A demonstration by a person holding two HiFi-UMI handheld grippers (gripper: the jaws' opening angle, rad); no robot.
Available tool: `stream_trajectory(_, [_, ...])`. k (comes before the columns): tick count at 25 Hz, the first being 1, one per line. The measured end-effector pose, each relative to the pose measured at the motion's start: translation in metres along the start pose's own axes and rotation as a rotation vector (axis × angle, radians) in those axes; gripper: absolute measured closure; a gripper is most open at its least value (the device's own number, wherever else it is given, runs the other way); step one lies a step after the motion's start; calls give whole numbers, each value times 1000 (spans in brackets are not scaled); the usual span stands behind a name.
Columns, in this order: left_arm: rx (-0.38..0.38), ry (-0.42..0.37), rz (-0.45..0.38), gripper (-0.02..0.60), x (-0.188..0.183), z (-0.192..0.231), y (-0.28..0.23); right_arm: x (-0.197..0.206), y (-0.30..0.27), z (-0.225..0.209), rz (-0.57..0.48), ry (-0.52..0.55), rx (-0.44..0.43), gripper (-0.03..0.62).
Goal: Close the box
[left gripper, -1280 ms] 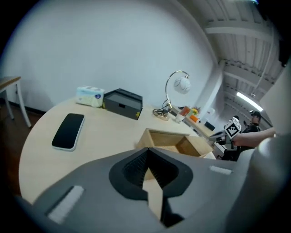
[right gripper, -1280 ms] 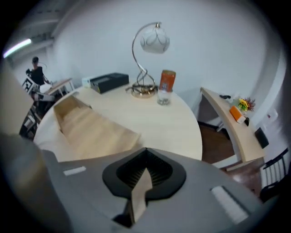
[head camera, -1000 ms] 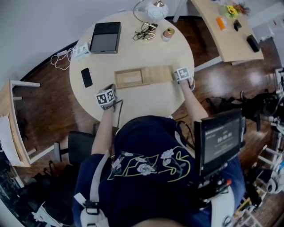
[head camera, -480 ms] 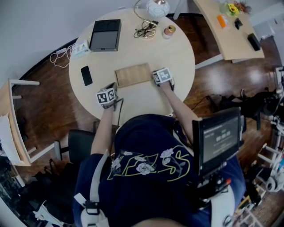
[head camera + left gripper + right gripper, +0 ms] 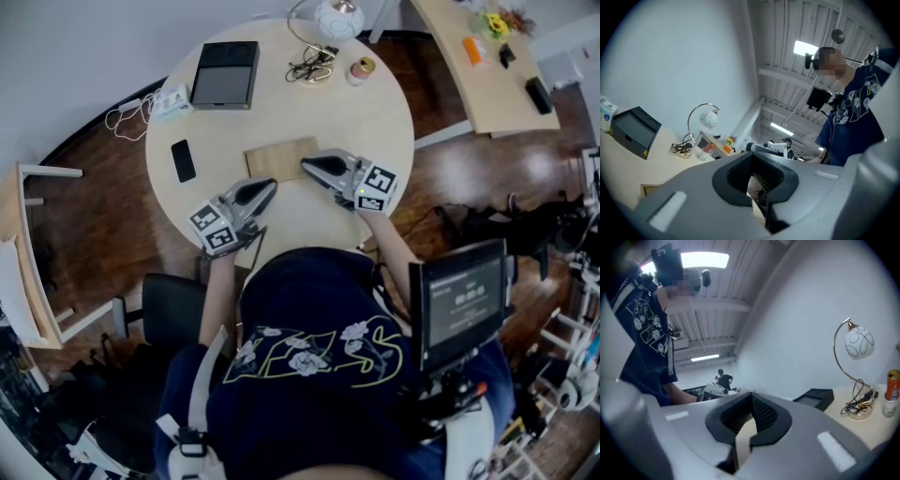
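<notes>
The flat wooden box lies with its lid down in the middle of the round table; one corner of the box shows in the left gripper view. My left gripper is raised off the table just in front of the box's near left corner, jaws together, nothing in them. My right gripper hovers at the box's near right corner, tip pointing left, jaws also together and empty. Both gripper views look upward over the closed jaws, the left gripper and the right gripper, toward the wall and ceiling.
A black case, a white charger with cord and a phone lie on the table's left side. A lamp, tangled cables and a small can stand at the far edge. A black chair is at my left.
The lid, lying open to the right a second ago, was swung shut by the right gripper. Both grippers have since lifted off the table and tipped upward, pulling back toward me.
</notes>
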State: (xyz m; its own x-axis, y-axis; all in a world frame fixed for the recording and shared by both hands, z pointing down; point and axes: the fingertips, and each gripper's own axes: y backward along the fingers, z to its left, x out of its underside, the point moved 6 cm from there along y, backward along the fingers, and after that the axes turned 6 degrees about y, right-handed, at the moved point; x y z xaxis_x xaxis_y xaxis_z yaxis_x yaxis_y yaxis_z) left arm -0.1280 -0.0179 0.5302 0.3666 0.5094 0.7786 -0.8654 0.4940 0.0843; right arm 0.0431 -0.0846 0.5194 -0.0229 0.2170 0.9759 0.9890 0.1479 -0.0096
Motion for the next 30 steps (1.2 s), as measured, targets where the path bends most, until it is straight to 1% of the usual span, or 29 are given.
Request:
stream_trajectory(1, [16, -3, -23, 583, -4, -10, -1, -8, -1, 10, -49, -10, -21, 600])
stream_trajectory(2, [24, -9, -36, 583, -5, -17, -1, -11, -1, 17, -70, -31, -26, 599])
stream_trajectory(4, [17, -23, -34, 583, -2, -19, -1, -7, -4, 21, -76, -79, -17, 599])
stream_trajectory(7, [-17, -28, -25, 583, 2, -13, 0, 1, -8, 26, -61, -90, -19, 599])
stream_trajectory(10, [-30, -29, -33, 583, 0, -10, 2, 1, -10, 27, -51, -76, -23, 599])
stream_trajectory(14, [-44, -28, -26, 583, -1, -7, 0, 3, -6, 24, -43, -71, 18, 599])
stream_trajectory(18, [-62, -17, -24, 583, 2, -6, -4, 14, -6, 25, 7, -74, 55, 600])
stream_trajectory(26, [-92, 0, 3, 583, 18, -7, -3, 20, -9, 29, 23, -97, 47, 599])
stream_trajectory(30, [-88, 6, 8, 583, 23, -9, -6, 22, -8, 30, 17, -104, 39, 600])
